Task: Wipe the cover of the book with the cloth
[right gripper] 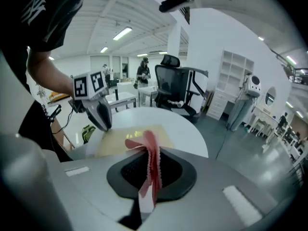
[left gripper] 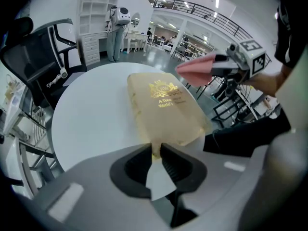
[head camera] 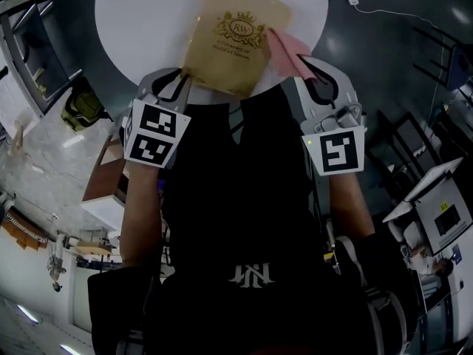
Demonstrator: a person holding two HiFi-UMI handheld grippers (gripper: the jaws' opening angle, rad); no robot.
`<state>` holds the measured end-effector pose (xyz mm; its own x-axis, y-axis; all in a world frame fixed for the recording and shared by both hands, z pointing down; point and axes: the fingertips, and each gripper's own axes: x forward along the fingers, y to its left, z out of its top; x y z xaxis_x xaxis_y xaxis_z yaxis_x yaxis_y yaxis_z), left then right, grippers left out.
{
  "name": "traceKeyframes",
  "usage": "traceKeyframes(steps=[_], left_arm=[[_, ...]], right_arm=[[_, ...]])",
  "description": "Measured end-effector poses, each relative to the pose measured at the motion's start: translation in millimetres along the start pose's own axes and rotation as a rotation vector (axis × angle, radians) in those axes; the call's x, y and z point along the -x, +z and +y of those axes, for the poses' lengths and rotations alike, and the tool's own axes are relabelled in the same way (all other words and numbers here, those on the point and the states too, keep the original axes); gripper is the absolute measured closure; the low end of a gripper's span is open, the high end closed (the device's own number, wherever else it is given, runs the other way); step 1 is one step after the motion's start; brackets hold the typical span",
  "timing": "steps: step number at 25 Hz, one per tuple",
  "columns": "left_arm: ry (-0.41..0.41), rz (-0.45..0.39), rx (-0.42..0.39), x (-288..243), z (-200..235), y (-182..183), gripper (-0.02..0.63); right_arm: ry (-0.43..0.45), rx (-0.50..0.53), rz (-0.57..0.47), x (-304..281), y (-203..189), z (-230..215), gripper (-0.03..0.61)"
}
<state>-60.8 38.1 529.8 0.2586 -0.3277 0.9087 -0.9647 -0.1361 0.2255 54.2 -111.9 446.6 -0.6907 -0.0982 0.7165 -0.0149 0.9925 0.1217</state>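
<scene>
The left gripper [left gripper: 155, 151] has its jaws closed on the near edge of the book [left gripper: 163, 109], pinching the tan cover close to one corner. In the right gripper view, the right gripper [right gripper: 150, 163] has its jaws clamped on a pink cloth [right gripper: 152, 150], which runs up between them and sticks out past the tips in a crumpled fold with a scalloped edge.

In the head view the book sits at the upper centre of the frame, turned at a slight angle, gold crest facing up. Its lower edge reaches the near rim of a round white desk [head camera: 137, 13]. The cloth shows at the book's right edge. In the left gripper view it hangs in the upper right of the frame, above the far right side of the cover and seemingly clear of it.

Each gripper carries a cube with black-and-white square markers, one at the left centre [head camera: 155, 133] and one at the right centre [head camera: 336, 150] of the head view. A bare forearm runs down from each. The person's black shirt [head camera: 244, 220] fills the lower middle.

Beyond the desk, a black office chair [left gripper: 41, 49] stands at the left of the left gripper view, with white shelving [left gripper: 98, 13] behind it on a grey floor.
</scene>
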Motion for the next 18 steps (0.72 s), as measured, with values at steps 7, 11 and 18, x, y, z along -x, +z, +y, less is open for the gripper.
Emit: traceKeyframes(steps=[7,11,18], left_arm=[[0.001,-0.007,0.01,0,-2,0,0.561],[0.007,-0.01,0.005,0,0,1,0.561],[0.011,-0.018,0.006,1,0,0,0.561]], right_arm=[[0.112,0.057,-0.186,-44,90,49,0.568],[0.176,0.15,-0.167,-83,96,82,0.568],[0.213,0.183,-0.047,-124,72,101,0.568]])
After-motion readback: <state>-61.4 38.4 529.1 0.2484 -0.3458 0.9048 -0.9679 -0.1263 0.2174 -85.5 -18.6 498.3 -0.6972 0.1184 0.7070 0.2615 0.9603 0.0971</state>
